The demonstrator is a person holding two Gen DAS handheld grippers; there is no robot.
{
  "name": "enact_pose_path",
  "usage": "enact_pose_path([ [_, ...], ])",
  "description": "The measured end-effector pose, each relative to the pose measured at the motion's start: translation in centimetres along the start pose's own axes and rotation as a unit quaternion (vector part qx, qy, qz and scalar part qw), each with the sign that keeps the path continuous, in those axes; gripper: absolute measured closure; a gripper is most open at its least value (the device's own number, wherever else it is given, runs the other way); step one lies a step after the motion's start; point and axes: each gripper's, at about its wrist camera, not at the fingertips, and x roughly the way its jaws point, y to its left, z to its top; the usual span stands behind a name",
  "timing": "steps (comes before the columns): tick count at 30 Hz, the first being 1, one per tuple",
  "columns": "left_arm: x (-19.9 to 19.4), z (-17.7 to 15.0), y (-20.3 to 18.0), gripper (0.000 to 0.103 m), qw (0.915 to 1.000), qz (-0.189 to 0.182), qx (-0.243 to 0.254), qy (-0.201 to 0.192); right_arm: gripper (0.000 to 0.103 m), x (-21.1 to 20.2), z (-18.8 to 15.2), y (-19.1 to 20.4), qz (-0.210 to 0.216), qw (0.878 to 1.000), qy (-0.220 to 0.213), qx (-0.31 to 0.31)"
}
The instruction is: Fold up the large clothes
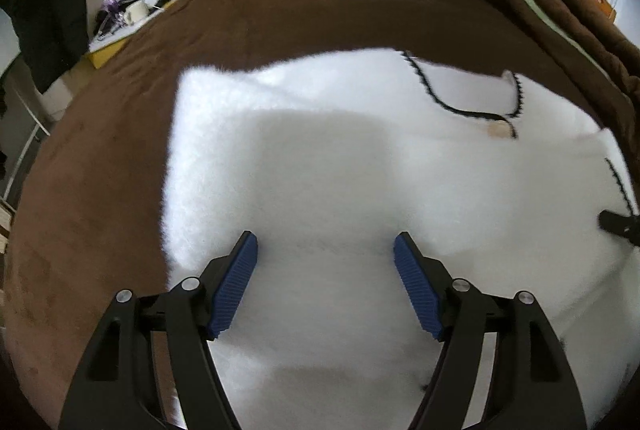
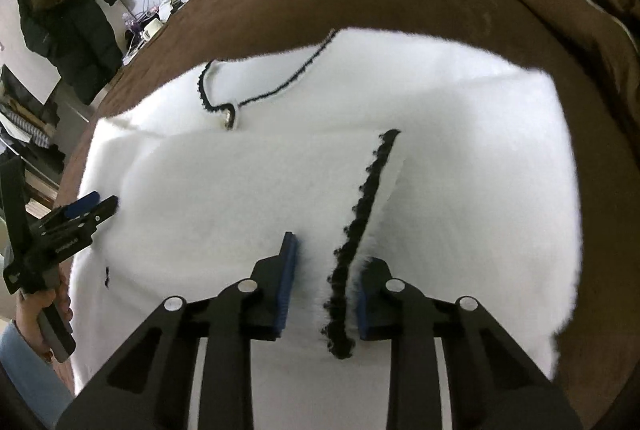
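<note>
folding looks about half done to me: white fuzzy sweater (image 2: 280, 189) lies flat on the brown bedspread (image 1: 280, 13), one sleeve already laid across the body, its black-trimmed cuff (image 2: 360, 230) up top. bottom-to-collar fold is left, i'd judge. my right gripper (image 2: 326, 282) stands narrow around that cuff edge, pads close on the fabric, looks like a pinch. my left gripper (image 1: 325, 282) hangs wide over the sweater, nothing between. containers: none in view that i can tell.
</note>
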Motion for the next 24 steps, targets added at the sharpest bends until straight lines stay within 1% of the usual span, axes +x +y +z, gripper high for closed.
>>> enact_pose_path([
  [2, 0.4, 0.1, 0.8, 0.032, 0.9999, -0.003, -0.013, 0.002, 0.078, 0.3, 0.2, 0.8, -0.017, 1.0, 0.001, -0.019],
  [4, 1.0, 0.0, 1.7, 0.032, 0.9993, -0.02, -0.032, 0.004, 0.078, 0.9, 0.1, 1.0, -0.031, 0.999, 0.008, -0.029],
  [5, 1.1, -0.2, 1.7, 0.032, 0.9992, -0.022, -0.032, 0.002, 0.078, 1.3, -0.1, 0.9, -0.034, 0.999, 0.008, -0.027],
  [8, 1.1, -0.5, 1.3, 0.031, 0.9997, -0.015, -0.021, -0.006, 0.078, 1.4, -0.4, 0.4, -0.03, 0.999, 0.0, -0.014],
  [15, 0.8, -0.7, 1.4, 0.032, 0.9993, -0.015, -0.031, -0.016, 0.078, 1.3, -0.6, 0.4, -0.029, 0.999, -0.007, -0.014],
  [19, 0.1, -0.5, 1.1, 0.031, 0.9995, -0.015, -0.025, -0.007, 0.075, 0.9, -0.7, 0.7, -0.029, 0.999, -0.01, -0.015],
  [20, -0.3, -0.4, 1.1, 0.025, 0.9994, -0.025, -0.024, -0.003, 0.065, 0.7, -0.7, 0.8, -0.03, 0.999, -0.01, -0.015],
  [21, -0.9, -0.4, 1.1, 0.016, 0.9991, -0.037, -0.02, -0.001, 0.044, 0.3, -0.6, 0.8, -0.026, 1.0, -0.008, -0.008],
  [22, -1.6, -0.3, 1.0, 0.013, 0.999, -0.041, -0.016, 0.0, 0.036, -0.4, -0.6, 0.9, -0.025, 1.0, -0.008, 0.001],
  [23, -2.5, -0.4, 1.0, 0.012, 0.9991, -0.04, -0.011, -0.003, 0.031, -1.8, -0.7, 1.1, -0.025, 0.999, -0.027, -0.005],
  [24, -3.4, -0.4, 1.0, 0.011, 0.9992, -0.038, -0.008, -0.008, 0.029, -2.8, -0.9, 1.4, -0.028, 0.999, -0.039, -0.013],
])
